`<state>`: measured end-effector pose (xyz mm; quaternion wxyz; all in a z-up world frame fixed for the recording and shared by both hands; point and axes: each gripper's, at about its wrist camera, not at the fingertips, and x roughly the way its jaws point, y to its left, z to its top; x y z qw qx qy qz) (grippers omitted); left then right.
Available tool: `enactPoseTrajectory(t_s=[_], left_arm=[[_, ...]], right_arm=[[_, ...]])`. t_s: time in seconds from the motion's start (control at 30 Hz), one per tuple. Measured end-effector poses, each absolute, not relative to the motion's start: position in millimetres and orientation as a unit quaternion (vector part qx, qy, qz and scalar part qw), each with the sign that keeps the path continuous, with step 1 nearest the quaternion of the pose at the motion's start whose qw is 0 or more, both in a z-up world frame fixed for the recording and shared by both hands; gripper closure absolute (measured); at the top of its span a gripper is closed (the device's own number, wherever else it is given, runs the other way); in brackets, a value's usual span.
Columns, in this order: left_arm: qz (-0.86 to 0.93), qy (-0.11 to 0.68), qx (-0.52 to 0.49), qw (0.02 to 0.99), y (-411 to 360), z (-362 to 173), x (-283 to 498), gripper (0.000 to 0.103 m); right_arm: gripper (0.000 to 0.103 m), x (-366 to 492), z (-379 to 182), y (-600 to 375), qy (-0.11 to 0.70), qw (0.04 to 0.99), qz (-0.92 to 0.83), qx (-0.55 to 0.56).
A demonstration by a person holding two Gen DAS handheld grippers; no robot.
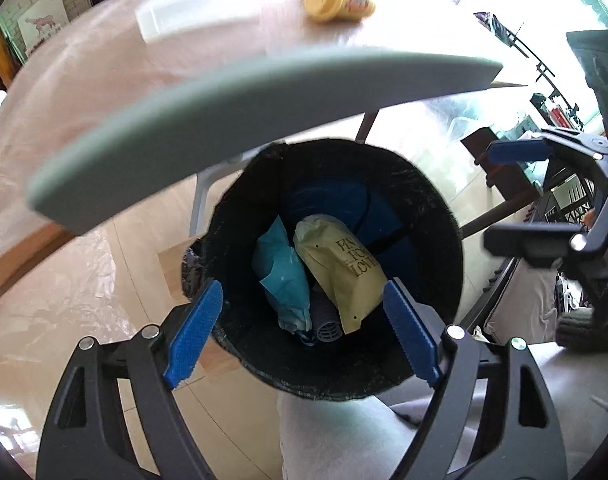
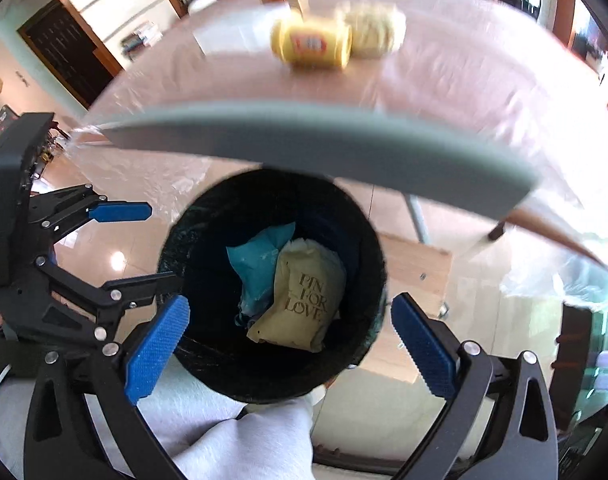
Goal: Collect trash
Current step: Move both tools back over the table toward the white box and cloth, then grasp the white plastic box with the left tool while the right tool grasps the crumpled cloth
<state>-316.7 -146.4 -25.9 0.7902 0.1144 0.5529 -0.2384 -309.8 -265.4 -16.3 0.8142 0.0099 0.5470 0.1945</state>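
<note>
Left tongs (image 1: 301, 332): wide, empty, above bin
Right tongs (image 2: 289, 344): wide, empty, above bin
Bin (image 1: 436, 216): under counter (image 1: 239, 104) edge
Trash: cream bag (image 2: 304, 304) and teal bag (image 2: 259, 264) lay inside bin
Yellow jar (image 2: 312, 42): on counter

Left gripper (image 1: 301, 330): black linkage frame with triangular cut-outs and round silver rivets, lower frame; fingers (image 1: 191, 334) faced with blue ridged pads. Right gripper (image 2: 289, 344): same black frame, silver rivets, blue textured pads. Light grey trouser leg (image 2: 227, 444), bottom centre.
</note>
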Motion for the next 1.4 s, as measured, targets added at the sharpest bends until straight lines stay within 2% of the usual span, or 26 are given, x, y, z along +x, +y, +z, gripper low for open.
enactPoseTrajectory(t_s=[0.23, 0.27, 0.3, 0.47, 0.53, 0.63, 0.8, 0.93, 1.03, 1.17, 1.33, 1.4], left_arm=[[-0.226, 0.47, 0.118, 0.845, -138.8, 45.0, -318.6, 0.019], [-0.222, 0.456, 0.118, 0.854, -138.3, 54.2, -316.2, 0.016], [-0.214, 0.436, 0.117, 0.866, -137.2, 67.0, -312.8, 0.008], [-0.17, 0.338, 0.103, 0.92, -133.5, 114.5, -290.7, 0.002], [-0.153, 0.332, 0.095, 0.926, -134.2, 120.1, -272.9, 0.002], [-0.166, 0.365, 0.082, 0.913, -139.5, 115.7, -244.9, 0.002], [-0.182, 0.434, 0.084, 0.879, -150.5, 83.0, -211.1, 0.002], [-0.171, 0.467, 0.084, 0.864, -155.2, 61.3, -199.0, 0.002], [-0.175, 0.489, 0.066, 0.852, -154.4, 47.6, -185.0, 0.002], [-0.174, 0.501, 0.068, 0.845, -158.1, 35.5, -175.0, 0.002], [-0.176, 0.5, 0.087, 0.843, -164.4, 28.8, -171.1, 0.003], [-0.174, 0.504, 0.093, 0.841, -165.6, 24.5, -166.0, 0.007]], right_arm=[[0.004, -322.1, 66.8, -278.9, 0.435, 0.88, 0.192, -0.019], [0.004, -322.5, 86.9, -280.4, 0.401, 0.895, 0.193, -0.023], [0.004, -322.7, 97.9, -280.8, 0.381, 0.904, 0.194, -0.022], [0.004, -310.4, 152.2, -293.9, 0.265, 0.961, 0.072, 0.01], [0.004, -290.8, 157.0, -302.2, 0.281, 0.958, 0.038, 0.035], [0.004, -249.4, 148.7, -313.1, 0.341, 0.935, 0.059, 0.077], [0.004, -191.2, 111.0, -315.9, 0.45, 0.883, 0.074, 0.116], [0.005, -175.7, 81.0, -303.0, 0.496, 0.855, 0.079, 0.129], [0.011, -162.5, 63.1, -292.0, 0.521, 0.841, 0.081, 0.12], [0.029, -154.5, 46.2, -275.3, 0.543, 0.831, 0.091, 0.084], [0.033, -153.3, 37.4, -262.0, 0.552, 0.826, 0.101, 0.063], [0.035, -148.2, 36.2, -262.2, 0.554, 0.824, 0.099, 0.056]])
